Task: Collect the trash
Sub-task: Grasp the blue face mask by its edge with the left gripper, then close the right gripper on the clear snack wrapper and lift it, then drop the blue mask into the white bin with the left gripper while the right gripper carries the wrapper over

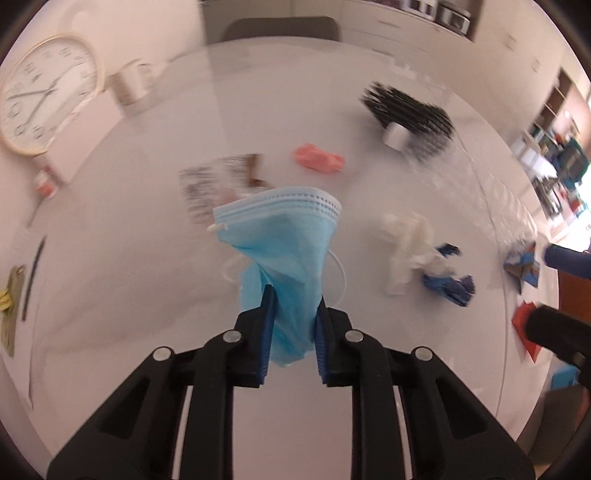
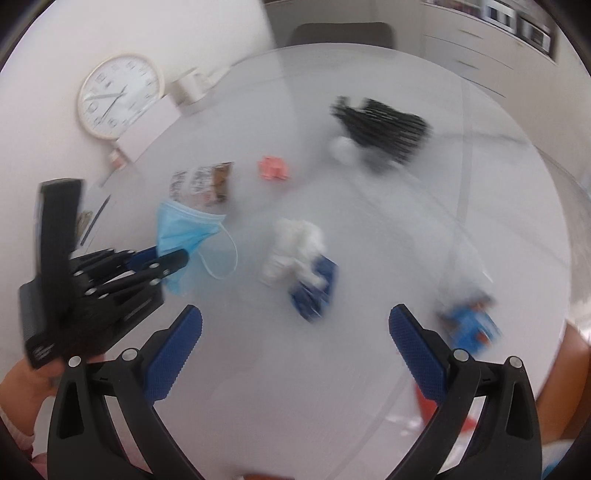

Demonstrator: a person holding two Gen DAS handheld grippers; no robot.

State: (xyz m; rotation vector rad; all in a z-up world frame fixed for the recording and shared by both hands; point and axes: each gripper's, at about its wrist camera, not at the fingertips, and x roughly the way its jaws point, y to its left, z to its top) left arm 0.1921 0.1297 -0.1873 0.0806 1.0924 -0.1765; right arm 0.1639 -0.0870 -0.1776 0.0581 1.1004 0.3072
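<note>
My left gripper (image 1: 294,300) is shut on a light blue face mask (image 1: 288,236) and holds it above the white round table (image 1: 147,258). The mask (image 2: 184,230) and left gripper (image 2: 168,258) also show in the right wrist view, at the left. My right gripper (image 2: 295,321) is open and empty above the table's near side. Loose trash lies on the table: a printed wrapper (image 1: 218,181), a pink crumpled piece (image 1: 319,158), a white crumpled tissue (image 1: 406,243) beside a dark blue wrapper (image 1: 448,284), and a blue and orange wrapper (image 2: 472,325).
A black bristled brush (image 1: 410,114) lies at the far right of the table. A round wall clock (image 1: 40,92) and a white mug (image 1: 133,81) are at the far left. Red paper (image 1: 526,325) lies at the right edge. A chair (image 1: 280,27) stands behind the table.
</note>
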